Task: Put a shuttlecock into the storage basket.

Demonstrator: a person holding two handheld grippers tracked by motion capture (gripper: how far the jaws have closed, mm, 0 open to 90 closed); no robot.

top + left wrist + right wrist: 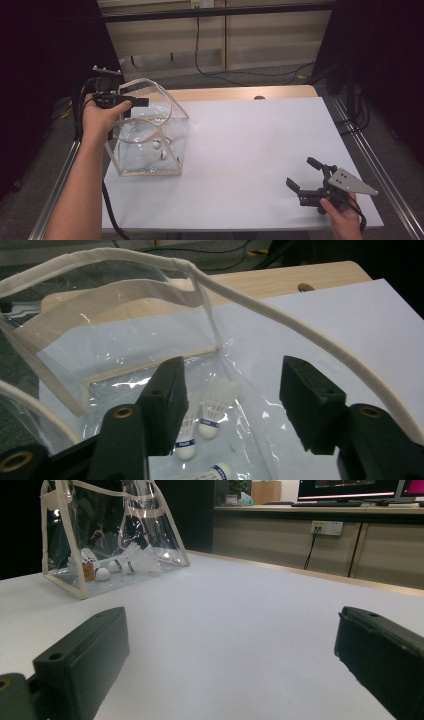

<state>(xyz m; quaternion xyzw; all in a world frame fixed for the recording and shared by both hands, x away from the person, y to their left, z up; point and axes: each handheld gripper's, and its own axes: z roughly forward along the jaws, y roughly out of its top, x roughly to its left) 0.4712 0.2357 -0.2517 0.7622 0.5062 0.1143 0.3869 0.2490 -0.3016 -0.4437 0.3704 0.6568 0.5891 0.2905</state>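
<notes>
Shuttlecocks point(216, 405), white-feathered, lie inside a clear cream-trimmed bag point(150, 150) near the worktop's point(250, 150) left edge; left claw point(232, 390) gapes empty above, right claw point(304, 176) open, well apart.

**Bright table, dark surroundings**

Overhead light is falling evenly on the white table point(250, 150), while the room's edges in the high view are sinking into near black. Glare is streaking across the clear bag point(150, 340) in the left gripper view. Both gripper views are showing their own jaws slightly soft and out of focus. In the right gripper view, distant monitors point(350, 487) are glowing, and shadows under the jaws are staying faint.
</notes>
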